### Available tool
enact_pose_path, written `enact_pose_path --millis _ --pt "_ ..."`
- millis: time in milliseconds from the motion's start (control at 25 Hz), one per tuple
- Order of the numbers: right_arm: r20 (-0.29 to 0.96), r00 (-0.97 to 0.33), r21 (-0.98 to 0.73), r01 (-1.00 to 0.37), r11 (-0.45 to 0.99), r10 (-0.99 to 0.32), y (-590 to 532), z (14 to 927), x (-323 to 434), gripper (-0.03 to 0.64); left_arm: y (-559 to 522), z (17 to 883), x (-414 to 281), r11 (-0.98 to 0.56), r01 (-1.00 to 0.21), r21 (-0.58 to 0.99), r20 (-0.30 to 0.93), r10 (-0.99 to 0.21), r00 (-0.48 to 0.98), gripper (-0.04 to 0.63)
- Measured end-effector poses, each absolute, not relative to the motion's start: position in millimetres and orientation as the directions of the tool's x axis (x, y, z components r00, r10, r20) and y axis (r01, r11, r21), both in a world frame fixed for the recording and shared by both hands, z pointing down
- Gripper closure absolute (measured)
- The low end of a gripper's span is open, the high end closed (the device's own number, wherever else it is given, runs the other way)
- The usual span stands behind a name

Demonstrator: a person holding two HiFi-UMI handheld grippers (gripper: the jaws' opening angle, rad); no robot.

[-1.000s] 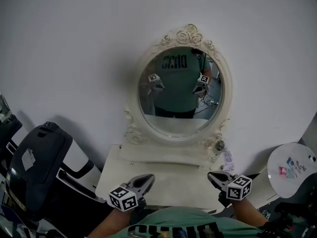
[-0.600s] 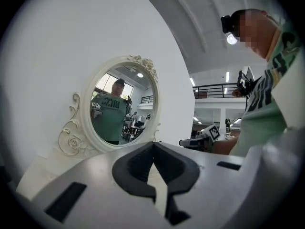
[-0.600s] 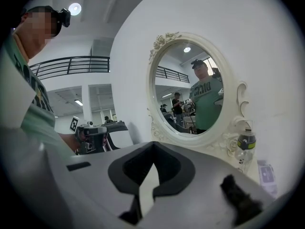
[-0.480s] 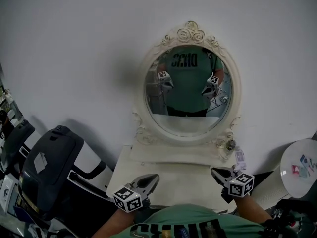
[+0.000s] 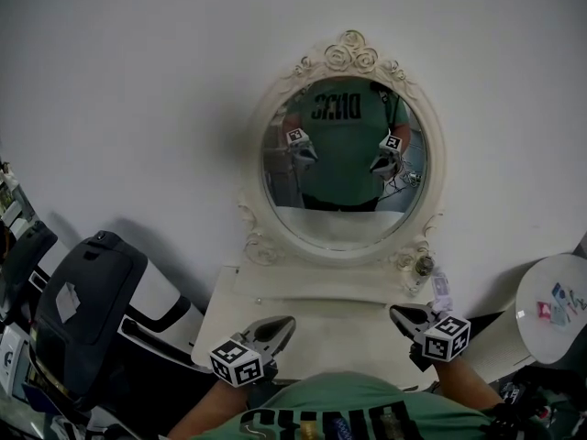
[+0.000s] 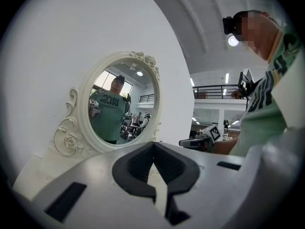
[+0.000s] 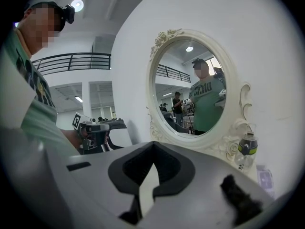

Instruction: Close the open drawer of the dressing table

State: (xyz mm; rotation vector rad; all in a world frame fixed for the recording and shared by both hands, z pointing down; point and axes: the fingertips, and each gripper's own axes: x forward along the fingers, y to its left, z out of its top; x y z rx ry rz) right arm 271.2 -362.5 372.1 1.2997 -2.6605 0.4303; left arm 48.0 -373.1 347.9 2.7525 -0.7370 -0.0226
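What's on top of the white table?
A white-framed oval mirror and a small clear bottle beside it. The white table's front edge is hidden by the person's green shirt.

Dressing table (image 5: pixel 316 330): white, set with its back edge against the wall (image 5: pixel 138 108). Top (image 5: pixel 275 305): flat, pale, rectangular and level, with a raised ledge along the side nearest the wall. Mirror (image 5: pixel 344 168): oval, upright, mounted above that ledge and flat to the wall. Frame (image 5: pixel 348 55): cream, with scrollwork at both lower sides and carved roses at the crown. Drawer: the table's front, on the side away from the wall, is out of sight, so its state cannot be told.
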Motion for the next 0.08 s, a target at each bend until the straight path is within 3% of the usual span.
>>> enact_pose_path --millis 80 --pt "0.256 -0.612 -0.184 -0.791 0.583 -0.749 -364.3 372.7 272.2 0.606 -376.7 348.9 50.0 -0.83 -0.482 0.282 0.059 -0.486 0.872 0.585"
